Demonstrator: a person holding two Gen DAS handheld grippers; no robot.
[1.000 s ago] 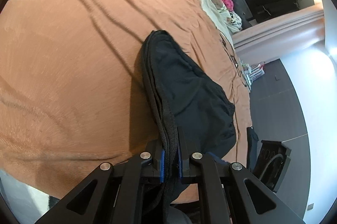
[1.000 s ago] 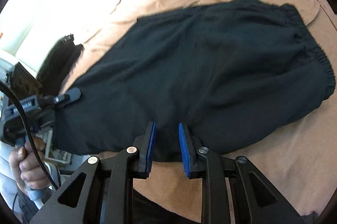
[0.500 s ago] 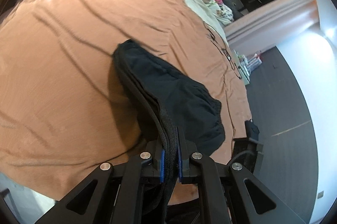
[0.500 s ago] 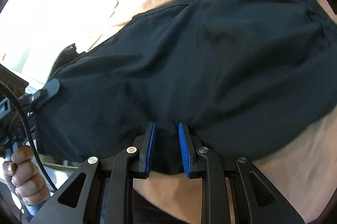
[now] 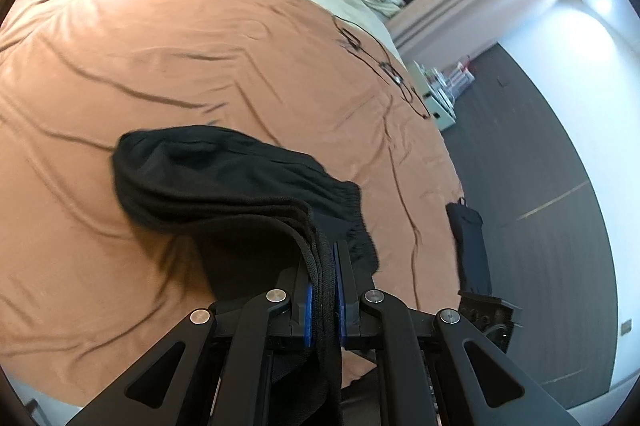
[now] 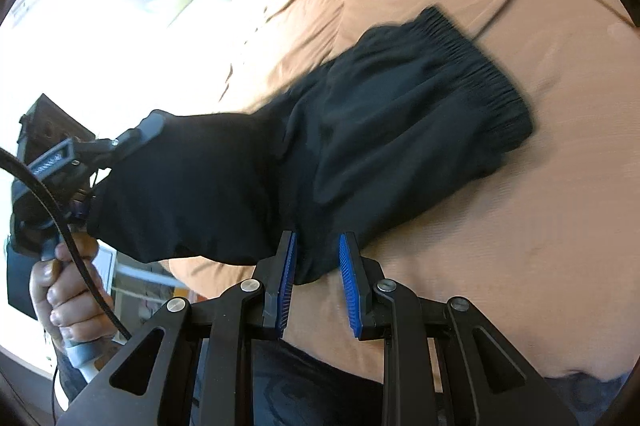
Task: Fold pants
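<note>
Left gripper [image 5: 323, 290]: my blue pads are clamped on a stacked edge of the black soft-fabric pants [image 5: 224, 182]; I grip several layers together so they lift as one and do not slide apart
Pants: lifted at my left end and sagging toward the orange-brown wrinkled bedspread [image 5: 160, 38], where the gathered elastic waistband [image 6: 476, 66] rests; this looks like a fold in progress, the held end being carried toward the waistband
Right gripper [image 6: 316, 266]: my blue pads stand apart with the pants' lower edge between them, pinching nothing that I can see; I judge it is placed to take that edge
Bedspread: a broad soft bed for laying the fold flat
</note>
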